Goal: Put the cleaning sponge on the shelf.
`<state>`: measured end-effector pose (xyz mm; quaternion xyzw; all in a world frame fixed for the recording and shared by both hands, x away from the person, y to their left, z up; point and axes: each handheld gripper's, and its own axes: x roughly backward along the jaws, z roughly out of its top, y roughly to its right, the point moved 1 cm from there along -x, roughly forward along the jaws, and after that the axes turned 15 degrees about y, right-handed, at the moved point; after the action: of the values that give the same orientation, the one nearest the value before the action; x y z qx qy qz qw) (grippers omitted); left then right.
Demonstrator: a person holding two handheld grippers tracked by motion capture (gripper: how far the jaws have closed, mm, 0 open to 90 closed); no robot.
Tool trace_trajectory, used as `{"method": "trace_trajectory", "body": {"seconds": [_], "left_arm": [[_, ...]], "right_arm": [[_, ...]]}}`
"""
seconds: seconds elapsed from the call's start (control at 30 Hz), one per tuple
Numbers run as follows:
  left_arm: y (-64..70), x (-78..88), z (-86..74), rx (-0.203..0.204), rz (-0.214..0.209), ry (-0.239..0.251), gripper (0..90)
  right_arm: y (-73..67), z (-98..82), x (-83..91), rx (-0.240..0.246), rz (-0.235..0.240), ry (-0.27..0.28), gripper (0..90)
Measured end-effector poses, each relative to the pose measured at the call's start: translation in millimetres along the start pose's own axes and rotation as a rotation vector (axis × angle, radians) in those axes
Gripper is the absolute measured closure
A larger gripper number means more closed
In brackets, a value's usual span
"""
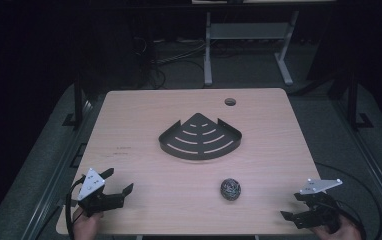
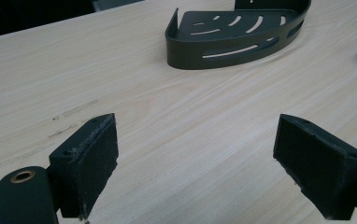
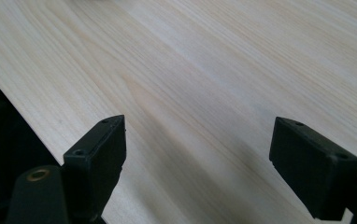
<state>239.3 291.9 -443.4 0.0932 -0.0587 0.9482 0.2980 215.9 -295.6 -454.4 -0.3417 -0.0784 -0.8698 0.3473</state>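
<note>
Nearest, at the table's point(image 1: 144, 200) front edge, the left gripper point(image 1: 119, 181) and the right gripper point(image 1: 291, 206) both stand wide with only bare wood between the jaws — the hands behind them are cut off by the frame. Between the two, nearer the right one, lies a steel scrubber point(image 1: 230, 189), touched by neither; the left gripper view catches just its edge. Farther back sits a dark slotted corner tray point(image 1: 200, 137) — its far wall is cropped in the left gripper view.
</note>
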Motion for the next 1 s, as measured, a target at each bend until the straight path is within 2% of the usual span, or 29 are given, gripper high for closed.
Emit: {"method": "trace_trajectory", "body": {"seconds": [0.17,0.3,0.4,0.53,0.73,1.0], "left_arm": [[0.1,0.5,0.2,-0.006,0.006,-0.003,13.3],[-0.9,1.3,-0.1,0.006,0.008,0.002,13.3],[-1.2,1.0,0.1,-0.003,0.014,-0.001,13.2],[-1.7,0.7,0.0,0.009,-0.002,0.003,13.3],[-1.2,1.8,0.7,0.001,0.001,0.010,13.3],[-1.6,1.4,-0.3,0.006,0.003,0.002,13.2]], "right_arm": [[-0.9,3.4,-3.5,0.008,0.013,-0.008,18.1],[-2.0,7.0,-5.1,0.015,0.020,-0.007,18.0],[-6.1,12.6,-9.6,0.029,0.042,-0.006,17.8],[-10.0,16.9,-13.3,0.045,0.054,-0.015,17.3],[-20.0,28.0,-19.4,0.070,0.089,-0.016,16.5],[-28.3,40.2,-26.5,0.112,0.103,-0.031,16.5]]}}
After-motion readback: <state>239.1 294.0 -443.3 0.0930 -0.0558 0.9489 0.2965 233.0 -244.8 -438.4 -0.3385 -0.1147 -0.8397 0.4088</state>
